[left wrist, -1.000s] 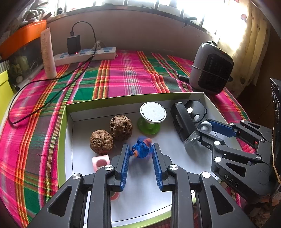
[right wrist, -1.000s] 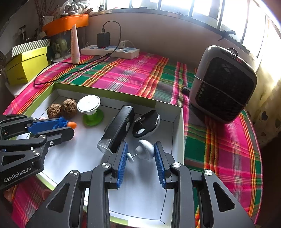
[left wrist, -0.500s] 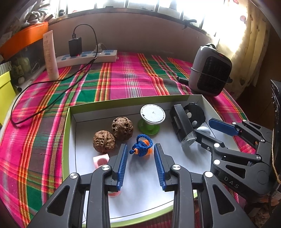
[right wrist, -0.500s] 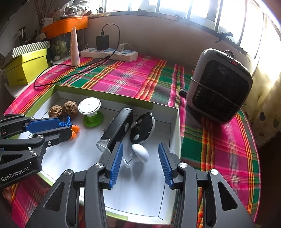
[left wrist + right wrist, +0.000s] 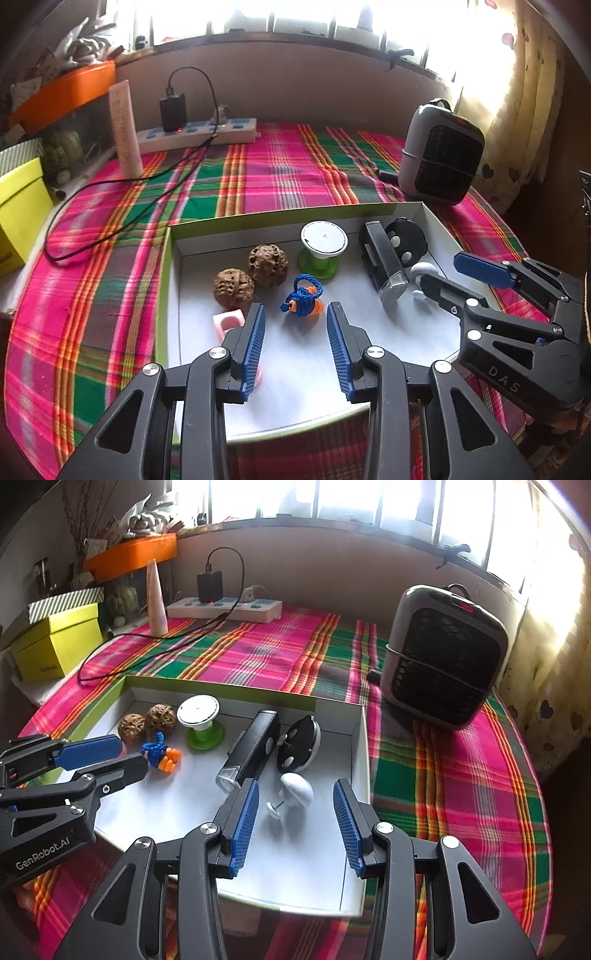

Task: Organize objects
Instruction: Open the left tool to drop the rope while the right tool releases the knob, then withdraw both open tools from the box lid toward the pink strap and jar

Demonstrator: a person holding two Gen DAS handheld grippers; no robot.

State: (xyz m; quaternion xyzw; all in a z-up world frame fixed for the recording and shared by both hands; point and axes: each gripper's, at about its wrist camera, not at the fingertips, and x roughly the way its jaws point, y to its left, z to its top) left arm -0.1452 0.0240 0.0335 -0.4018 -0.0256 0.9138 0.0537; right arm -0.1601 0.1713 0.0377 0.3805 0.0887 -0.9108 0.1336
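Here, left tool (image 5: 295,347) jaws opening, nothing clamped; blue-orange corded earplugs (image 5: 302,297) lie free just ahead, likely just set down. Right tool (image 5: 295,823) jaws apart, white mushroom knob (image 5: 295,789) loose between. Both inside tray (image 5: 280,216), grouped with walnuts (image 5: 251,273), spool (image 5: 321,249) farther back.

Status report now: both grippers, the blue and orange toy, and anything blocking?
Left gripper opening, empty. Right gripper open, empty. Blue and orange toy lies free in the tray, beyond the left tips. Nothing blocking.
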